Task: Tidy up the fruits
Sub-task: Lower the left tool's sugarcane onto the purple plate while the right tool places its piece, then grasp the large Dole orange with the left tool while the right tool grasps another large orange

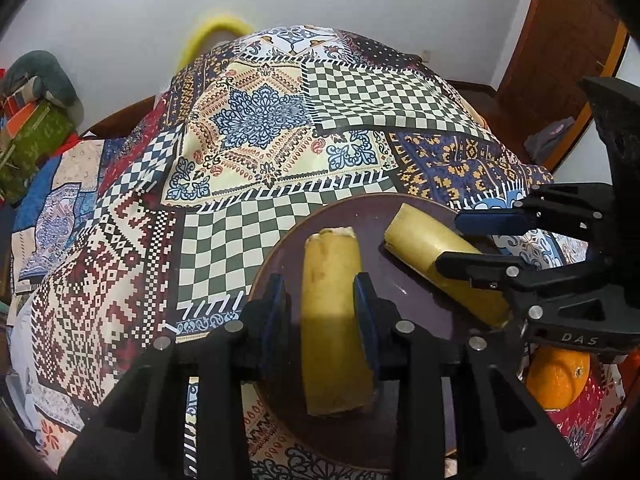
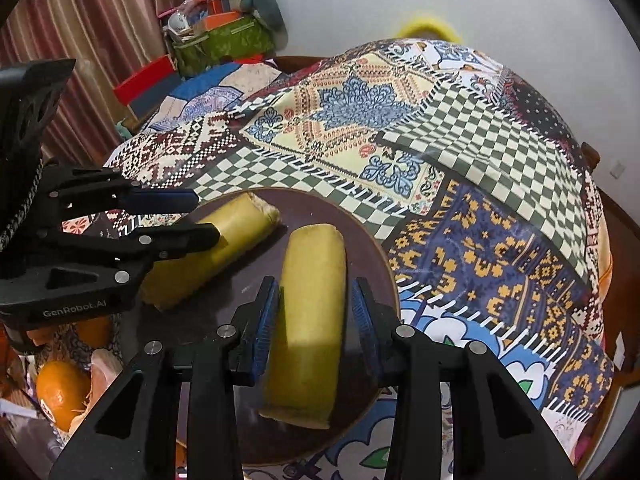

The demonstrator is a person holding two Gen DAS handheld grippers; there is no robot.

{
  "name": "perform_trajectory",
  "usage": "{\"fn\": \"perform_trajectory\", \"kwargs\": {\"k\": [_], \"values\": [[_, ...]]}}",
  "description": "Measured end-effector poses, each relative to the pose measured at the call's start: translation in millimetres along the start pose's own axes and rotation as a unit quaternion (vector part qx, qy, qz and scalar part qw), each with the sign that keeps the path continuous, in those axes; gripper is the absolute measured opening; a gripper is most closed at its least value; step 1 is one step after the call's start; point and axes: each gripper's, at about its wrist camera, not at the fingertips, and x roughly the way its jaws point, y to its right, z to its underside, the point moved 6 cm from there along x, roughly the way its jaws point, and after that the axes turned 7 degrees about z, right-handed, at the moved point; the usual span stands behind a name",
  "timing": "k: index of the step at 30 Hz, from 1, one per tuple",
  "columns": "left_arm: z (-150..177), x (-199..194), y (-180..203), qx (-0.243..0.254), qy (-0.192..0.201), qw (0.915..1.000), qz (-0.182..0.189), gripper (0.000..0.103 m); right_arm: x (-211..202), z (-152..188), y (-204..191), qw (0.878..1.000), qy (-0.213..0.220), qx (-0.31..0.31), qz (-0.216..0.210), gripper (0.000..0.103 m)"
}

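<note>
Two yellow banana pieces lie on a dark round plate [image 1: 400,232] [image 2: 360,236]. My left gripper [image 1: 320,304] is open, its blue pads on either side of the left banana piece [image 1: 332,312] with small gaps. My right gripper [image 2: 314,312] is open around the right banana piece [image 2: 308,332], pads apart from the peel. Each view shows the other gripper: the right gripper [image 1: 460,240] over the right piece [image 1: 432,256], the left gripper [image 2: 204,216] over the left piece [image 2: 232,240]. An orange [image 1: 556,376] [image 2: 60,394] lies beside the plate.
A patterned patchwork cloth [image 1: 260,152] [image 2: 480,200] covers the table. A green bag and boxes [image 2: 224,36] are piled at the far left edge. A wooden door [image 1: 560,60] stands at the right, a white wall behind.
</note>
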Motion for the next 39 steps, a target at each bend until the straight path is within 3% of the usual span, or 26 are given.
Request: {"fn": "perform_trajectory", "kwargs": {"k": [9,27,33,39], "values": [[2.1,-29.1,1.8,-0.007,0.027,0.9996,-0.004,0.035,-39.1,2.2,-4.8,0.999,0.042,0.007,0.026,0.035],[26.1,-153.0,33.3,-0.010,0.121,0.9926,-0.005,0.036,-157.4,15.1,-40.0,0.986,0.157,0.016,0.057,0.035],[46.9,-175.6,42.2,-0.021,0.138,0.9902,0.001,0.045,-169.9,36.0,-45.9,0.984,0.164,0.043,0.051,0.037],[74.5,-174.1,47.2,-0.035,0.127,0.9913,-0.002,0.052,-174.6,56.5,-49.6,0.983,0.163,0.057,0.056,0.042]]}}
